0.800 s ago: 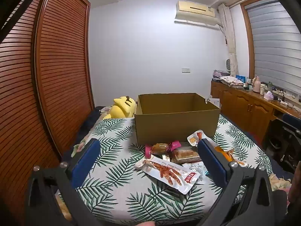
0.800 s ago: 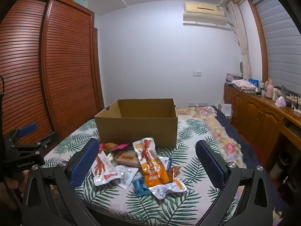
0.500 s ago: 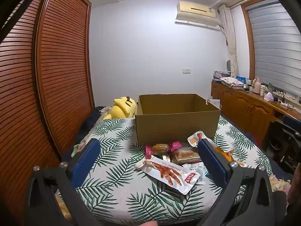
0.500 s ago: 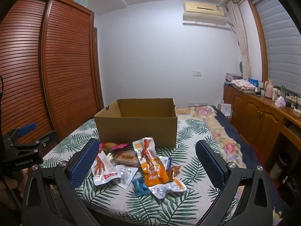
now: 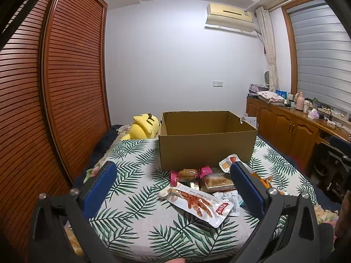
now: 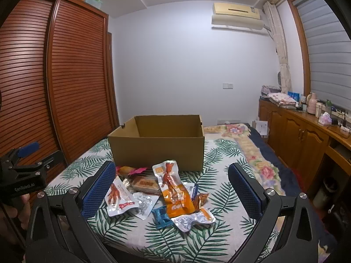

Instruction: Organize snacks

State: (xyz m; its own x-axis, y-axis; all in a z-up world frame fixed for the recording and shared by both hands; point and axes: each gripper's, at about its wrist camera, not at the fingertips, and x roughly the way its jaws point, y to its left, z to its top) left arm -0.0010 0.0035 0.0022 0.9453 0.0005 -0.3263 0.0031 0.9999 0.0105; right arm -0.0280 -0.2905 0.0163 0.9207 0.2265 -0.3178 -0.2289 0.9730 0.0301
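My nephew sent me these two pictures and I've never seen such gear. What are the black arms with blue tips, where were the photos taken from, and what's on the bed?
Each picture comes from a camera mounted on a hand-held gripper, looking forward along its two fingers. One shows the left gripper, the other the right gripper. Both stand wide open and hold nothing. On the leaf-print cover sits an open cardboard box, with a pile of snack packets before it, among them a chicken-foot pouch. A yellow plush toy lies behind.
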